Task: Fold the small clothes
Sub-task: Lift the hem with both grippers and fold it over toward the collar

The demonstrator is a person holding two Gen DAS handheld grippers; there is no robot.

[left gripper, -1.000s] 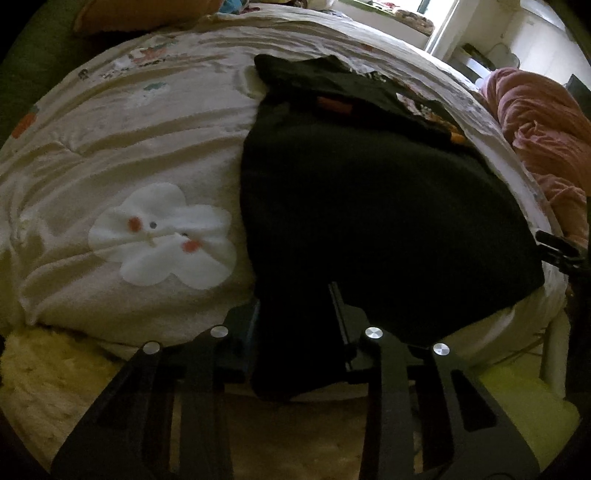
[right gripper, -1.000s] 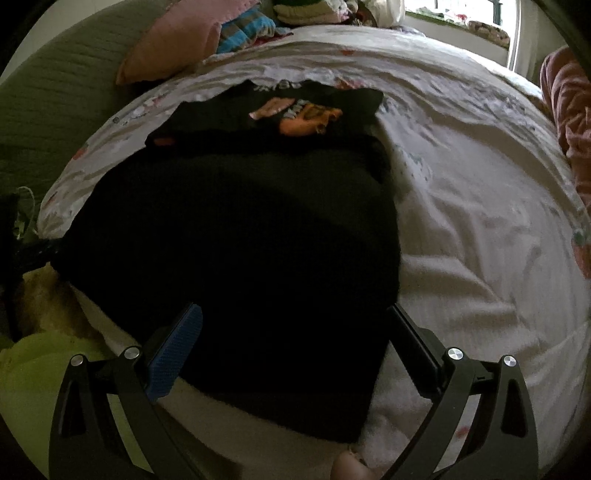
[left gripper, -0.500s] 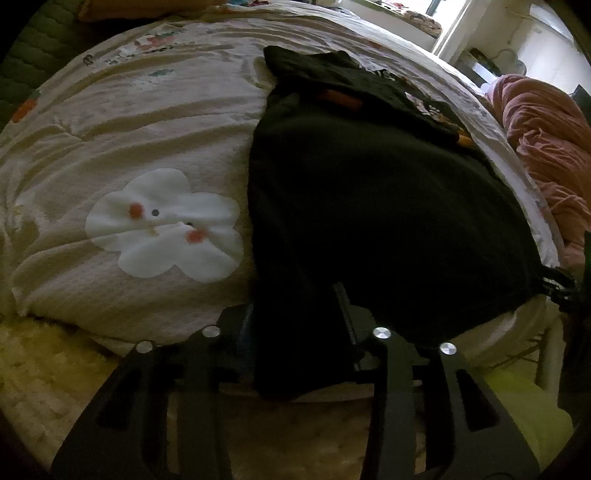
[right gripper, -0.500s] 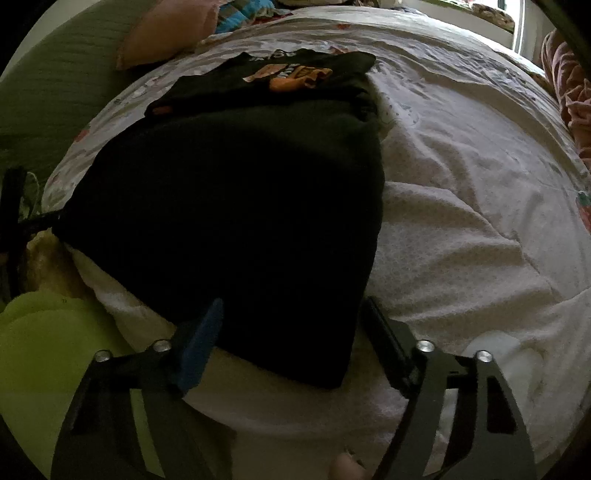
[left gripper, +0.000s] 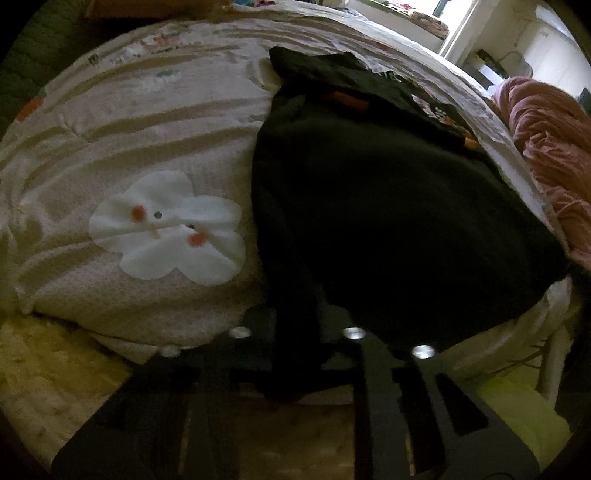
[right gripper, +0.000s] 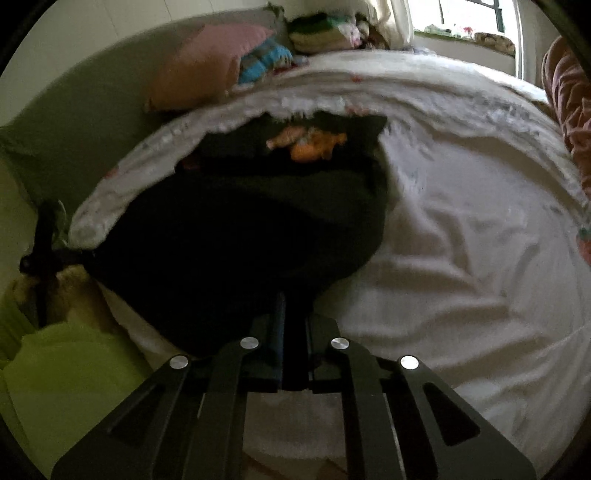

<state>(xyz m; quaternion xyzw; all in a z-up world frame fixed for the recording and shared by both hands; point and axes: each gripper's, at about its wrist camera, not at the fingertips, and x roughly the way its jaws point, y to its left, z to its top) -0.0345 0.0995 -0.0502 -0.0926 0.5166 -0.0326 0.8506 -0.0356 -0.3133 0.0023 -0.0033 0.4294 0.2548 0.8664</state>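
A black garment (left gripper: 388, 206) with an orange print (right gripper: 314, 144) at its far end lies lengthwise on the white quilt (left gripper: 129, 122). My left gripper (left gripper: 295, 325) is at the near left corner of the garment, its jaws closing tight with the dark fabric pinched between them. In the right wrist view, my right gripper (right gripper: 291, 306) is at the near right corner of the black garment (right gripper: 240, 240), its jaws also closing on the cloth. That corner is raised off the bed. The fingertips of both grippers are hidden in the dark fabric.
A white cloud patch (left gripper: 166, 229) marks the quilt left of the garment. A pink blanket (left gripper: 550, 147) is heaped at the right. A pink pillow (right gripper: 210, 59) and folded clothes (right gripper: 321, 35) lie at the bed's far end. A yellow-green rug (right gripper: 55, 369) is below the bed's edge.
Both grippers went from open around the near hem to shut on it. The right gripper then pulled its corner up and back, and the garment bunched toward it.
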